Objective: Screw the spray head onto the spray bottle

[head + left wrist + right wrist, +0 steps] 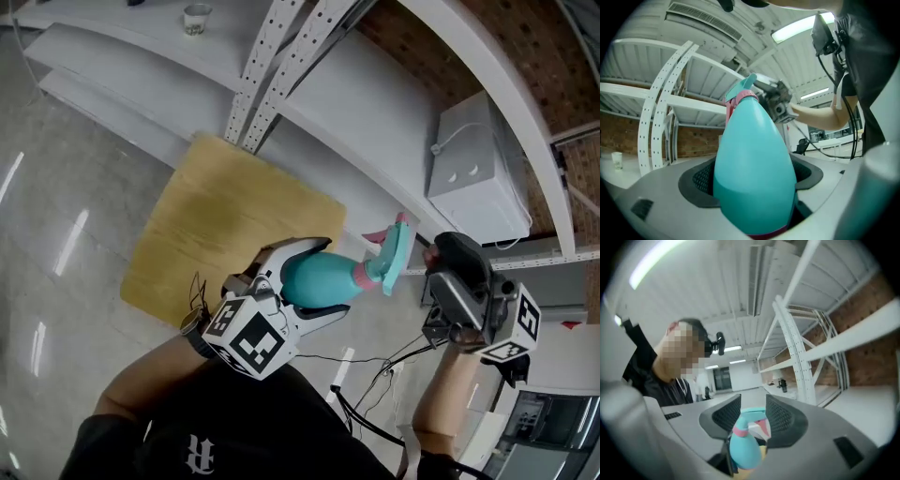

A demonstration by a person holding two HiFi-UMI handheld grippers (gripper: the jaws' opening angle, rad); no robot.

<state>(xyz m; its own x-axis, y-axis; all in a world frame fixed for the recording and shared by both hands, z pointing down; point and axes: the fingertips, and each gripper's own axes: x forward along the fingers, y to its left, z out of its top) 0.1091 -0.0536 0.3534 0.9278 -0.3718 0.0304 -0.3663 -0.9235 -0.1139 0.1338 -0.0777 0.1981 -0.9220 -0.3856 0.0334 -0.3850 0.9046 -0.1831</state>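
In the head view my left gripper (335, 277) is shut on the body of a teal spray bottle (317, 279), held on its side in the air with the neck pointing right. A teal spray head (397, 249) with a pink trigger and pink collar sits on that neck. My right gripper (429, 259) closes on the head from the right. The right gripper view shows the spray head (746, 434) squeezed between the two black pads (781, 417). The bottle (754, 173) fills the left gripper view, with the spray head (742, 93) and the right gripper (777, 99) beyond it.
A light wooden board (220, 225) lies on the floor under the grippers. White shelving (375, 103) with perforated uprights (272, 66) runs behind, bearing a white box (473, 169) and a small glass cup (197, 19). Black cables (375, 375) hang between my arms.
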